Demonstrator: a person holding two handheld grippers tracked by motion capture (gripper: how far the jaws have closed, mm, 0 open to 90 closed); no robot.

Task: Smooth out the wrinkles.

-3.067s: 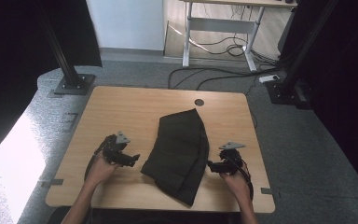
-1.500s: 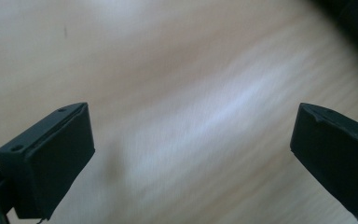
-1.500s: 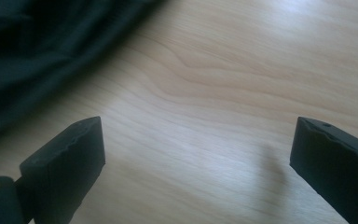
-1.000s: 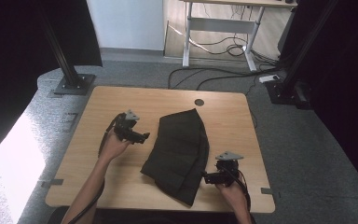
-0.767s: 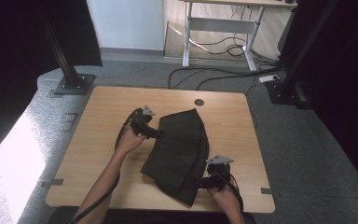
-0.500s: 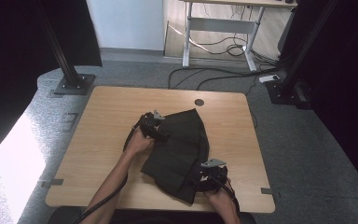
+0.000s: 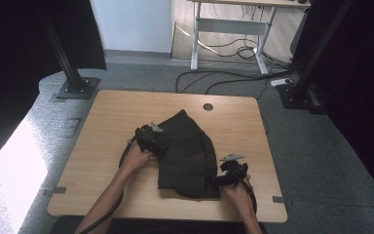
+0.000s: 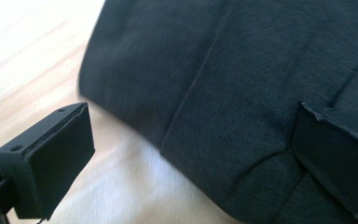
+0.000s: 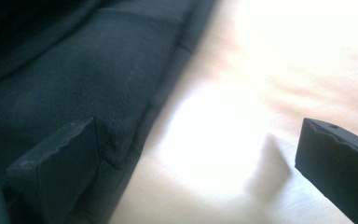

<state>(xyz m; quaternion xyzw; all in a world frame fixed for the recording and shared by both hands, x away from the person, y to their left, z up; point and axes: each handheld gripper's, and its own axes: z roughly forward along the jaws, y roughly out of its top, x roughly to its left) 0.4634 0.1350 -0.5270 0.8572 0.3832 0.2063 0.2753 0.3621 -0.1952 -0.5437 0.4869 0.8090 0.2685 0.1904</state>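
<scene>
My left gripper stands with its jaws spread wide and nothing clamped between them: one jaw sits over bare wood, the other presses onto the dark folded garment, so the cloth's rounded edge runs through the gap. In the left gripper view a seam crosses the fabric diagonally and a small crease bunches beside the far jaw.

My right gripper is likewise wide open and holds nothing. One jaw bears on the garment's hem, where the cloth puckers against it, while the other hangs over the sunlit table, clear of the fabric.

From the high view, the left gripper meets the garment at its left edge, about halfway up, and the right gripper meets it at the lower right corner. The garment lies flat near the middle of the table, folded into a long shape that narrows toward the far side and points at a round cable hole in the tabletop. Both forearms reach in from the near edge, a cable trailing from each gripper.

Beyond the table, grey carpet carries loose cables, the feet of two black stands, and a white desk frame.
</scene>
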